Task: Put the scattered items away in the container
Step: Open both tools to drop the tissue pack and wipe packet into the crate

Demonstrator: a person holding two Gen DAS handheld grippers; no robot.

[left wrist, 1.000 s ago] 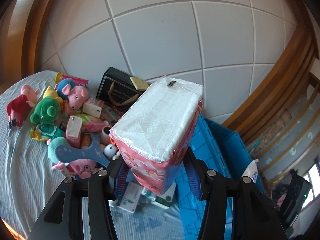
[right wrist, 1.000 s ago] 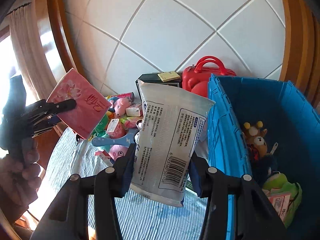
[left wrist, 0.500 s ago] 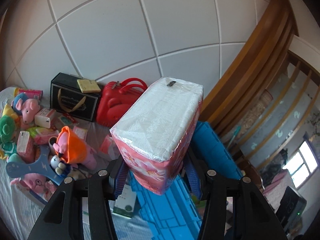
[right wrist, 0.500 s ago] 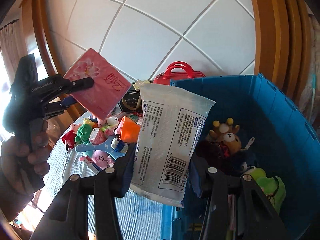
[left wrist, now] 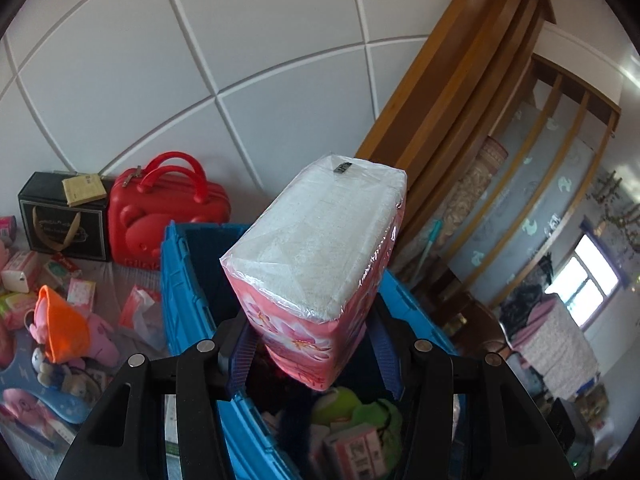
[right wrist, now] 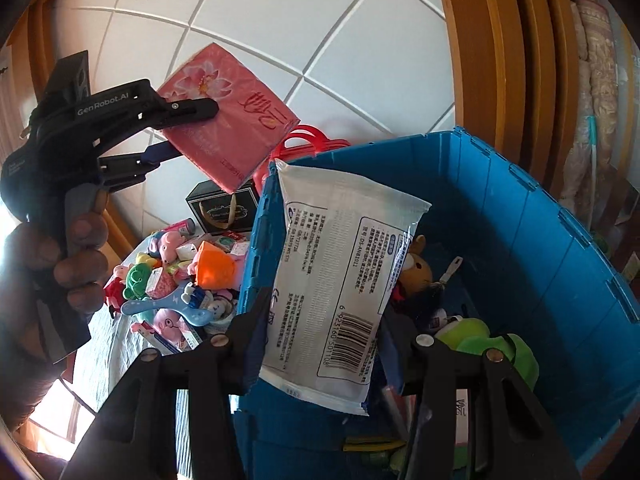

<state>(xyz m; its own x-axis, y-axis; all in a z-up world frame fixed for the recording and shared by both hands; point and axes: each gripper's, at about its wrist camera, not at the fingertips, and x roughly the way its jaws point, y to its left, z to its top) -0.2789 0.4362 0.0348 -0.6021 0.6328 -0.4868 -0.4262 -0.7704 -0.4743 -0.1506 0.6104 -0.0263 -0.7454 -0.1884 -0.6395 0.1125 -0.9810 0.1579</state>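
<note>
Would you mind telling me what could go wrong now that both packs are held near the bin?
1. The left gripper grips only the tissue pack's lower end; it might tip or slip.
2. The wipes pack in the right gripper sits over the bin wall and could drop outside.
3. Both packs near the bin might collide.

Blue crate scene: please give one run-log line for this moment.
left hand-held gripper: tissue pack | right hand-held gripper: wet-wipes pack | both above blue crate

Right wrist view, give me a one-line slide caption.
Right gripper holds a white wipes pack above the blue crate; left gripper carries a pink tissue pack.
</note>
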